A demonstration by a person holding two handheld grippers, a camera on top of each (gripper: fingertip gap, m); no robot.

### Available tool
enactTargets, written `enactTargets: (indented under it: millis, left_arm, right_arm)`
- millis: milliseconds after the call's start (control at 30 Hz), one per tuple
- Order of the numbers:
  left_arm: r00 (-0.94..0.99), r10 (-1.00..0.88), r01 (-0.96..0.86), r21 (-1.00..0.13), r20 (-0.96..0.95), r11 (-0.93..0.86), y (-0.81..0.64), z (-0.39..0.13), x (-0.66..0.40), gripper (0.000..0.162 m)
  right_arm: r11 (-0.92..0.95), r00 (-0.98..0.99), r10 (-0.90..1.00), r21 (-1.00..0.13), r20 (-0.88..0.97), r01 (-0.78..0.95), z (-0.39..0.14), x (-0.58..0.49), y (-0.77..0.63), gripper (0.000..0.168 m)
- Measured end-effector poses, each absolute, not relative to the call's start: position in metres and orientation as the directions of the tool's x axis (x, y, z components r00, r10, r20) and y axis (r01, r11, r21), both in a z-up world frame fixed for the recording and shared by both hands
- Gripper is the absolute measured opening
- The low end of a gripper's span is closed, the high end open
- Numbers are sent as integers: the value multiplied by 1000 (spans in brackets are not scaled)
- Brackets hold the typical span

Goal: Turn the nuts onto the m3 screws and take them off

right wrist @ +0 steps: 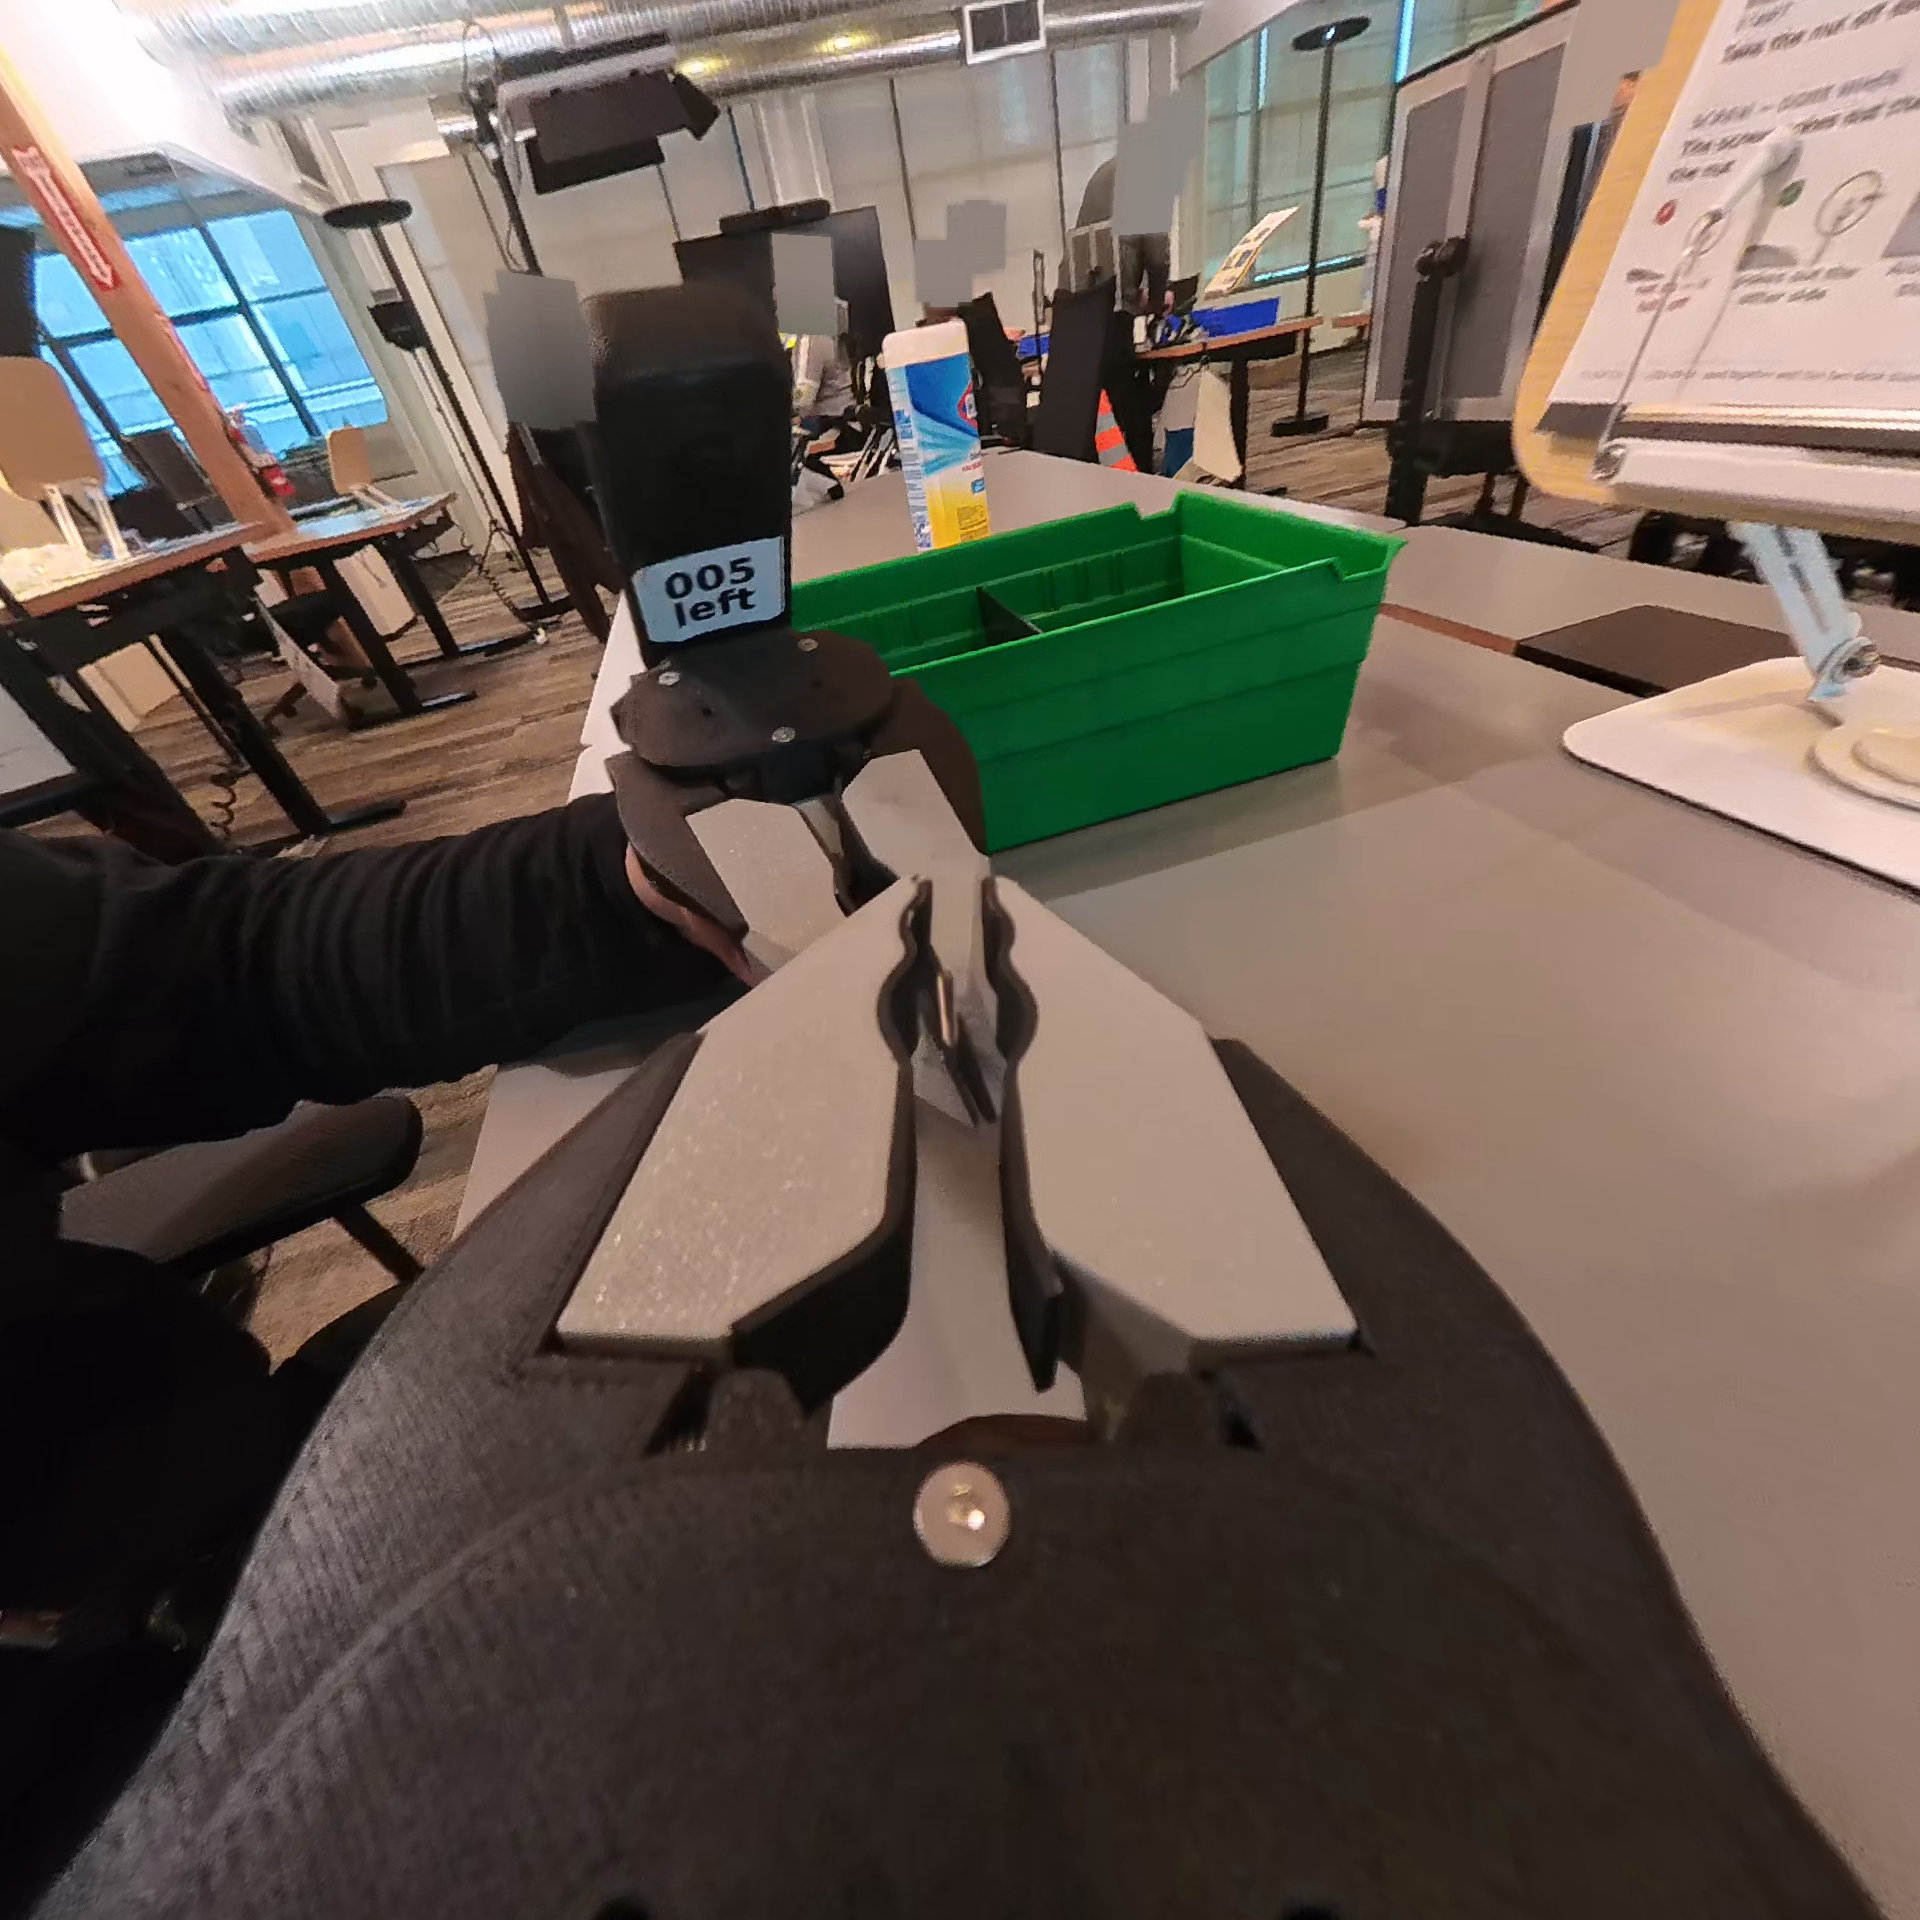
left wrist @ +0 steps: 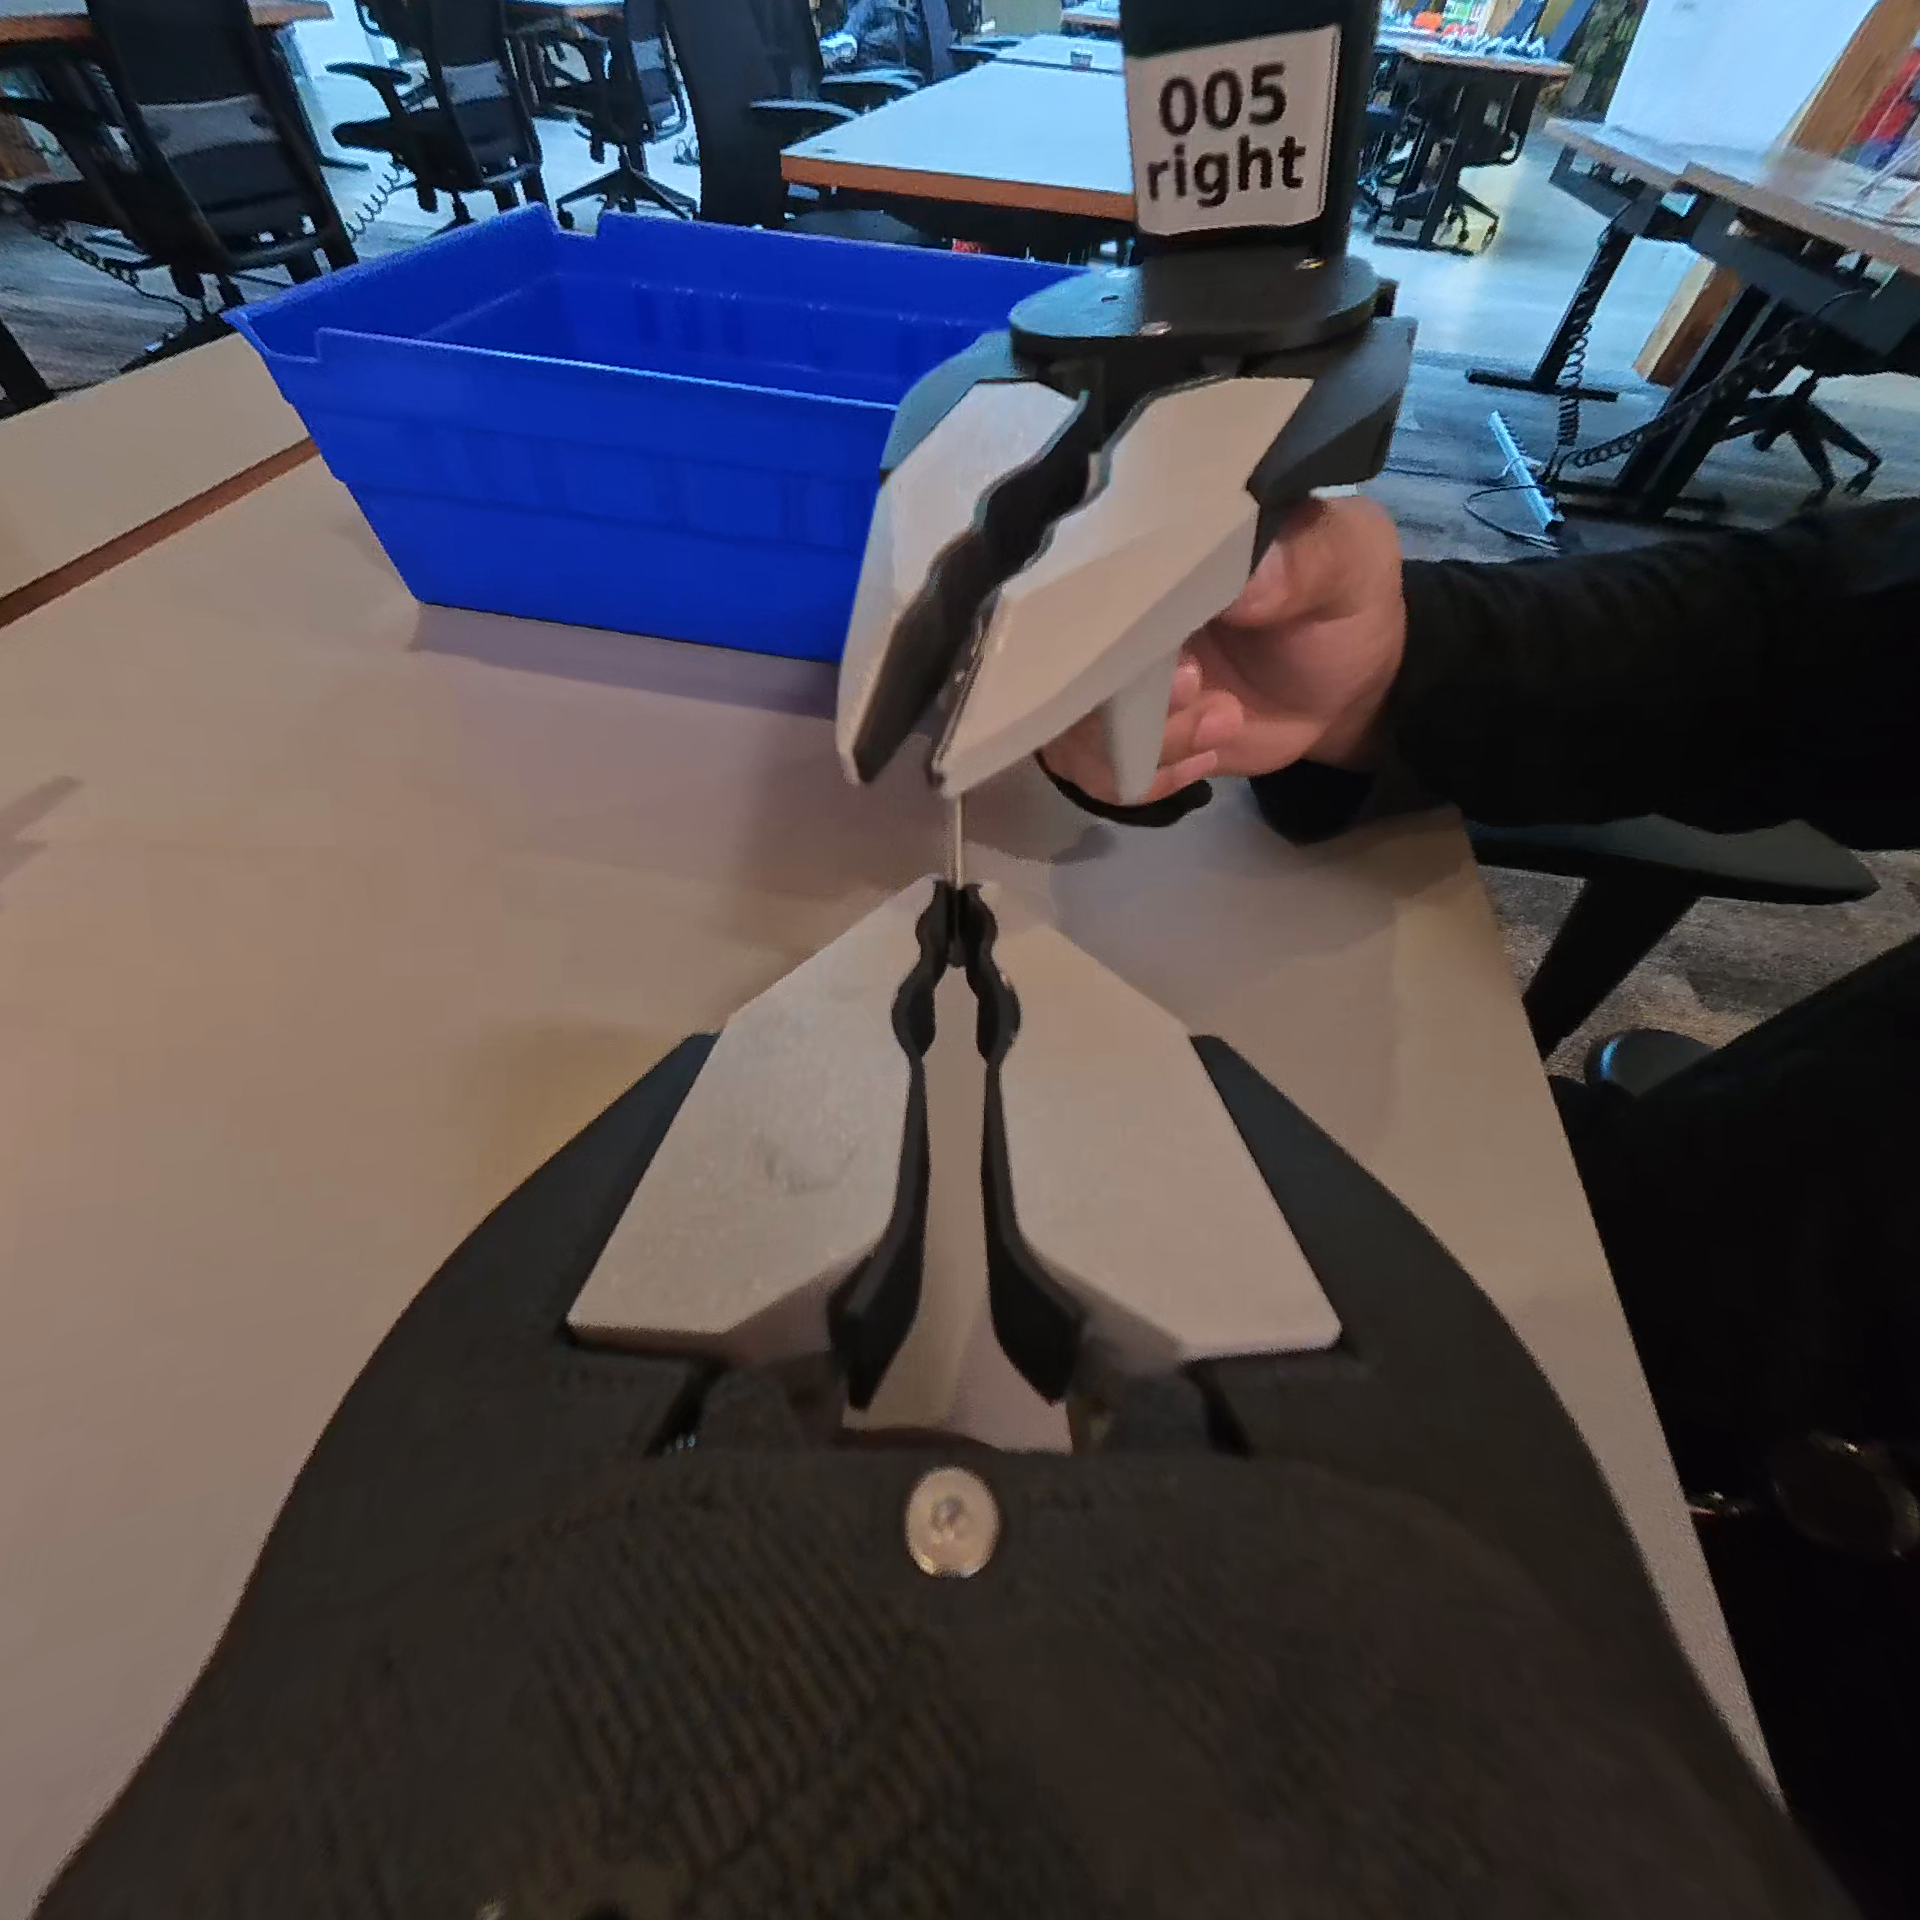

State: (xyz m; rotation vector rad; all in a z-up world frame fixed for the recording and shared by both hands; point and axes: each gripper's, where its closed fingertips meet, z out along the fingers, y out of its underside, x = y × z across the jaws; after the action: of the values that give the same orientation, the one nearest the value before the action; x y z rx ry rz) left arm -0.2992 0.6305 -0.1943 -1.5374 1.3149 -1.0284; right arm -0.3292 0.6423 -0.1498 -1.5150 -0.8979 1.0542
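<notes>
Left wrist view: left gripper pinched on thin screw; right gripper nearly closed around its upper end, above desk.

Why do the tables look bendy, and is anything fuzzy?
Left wrist view: the wide lens curves the table edges; the blue bin is sharp, the chairs behind softer. Right wrist view: the green bin is clear, the paper stand at the edge smeared.

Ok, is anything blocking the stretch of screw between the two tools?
Nothing visible does. The screw runs bare from the left tool up into the right tool; the blue bin sits well behind them.
</notes>
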Motion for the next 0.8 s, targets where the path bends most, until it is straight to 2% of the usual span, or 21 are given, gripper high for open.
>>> enactTargets:
  millis: [133,200,333,467,600,700,800]
  left_arm:
    - [177,-983,-255,-963,40,-85,646,-184,-312,0]
    - [233,-972,-214,-973,31,-83,660,-176,-325,0]
    - [311,-950,-161,-983,40,-94,676,-168,-349,0]
    - [337,-940,-141,-985,47,-100,681,-165,-356,0]
    - [323,-946,-154,-984,36,-90,677,-166,-353,0]
    - [311,-950,-174,-981,27,-85,673,-169,-349,0]
    - [306,-952,-186,-980,16,-76,671,-169,-348,0]
  right_arm:
    - [-188,370,911,-982,-181,-18,-145,-314,649,13]
    - [-203,367,911,-979,-187,5,-151,-310,649,21]
    - [-291,252,938,-937,-239,193,-188,-322,628,29]
    - [-202,172,975,-879,-140,432,-228,-338,605,14]
    - [-115,103,993,-781,-65,614,-262,-348,588,18]
    - [-61,83,997,-738,-7,672,-274,-352,587,17]
    - [-57,88,996,-744,2,666,-272,-355,590,16]
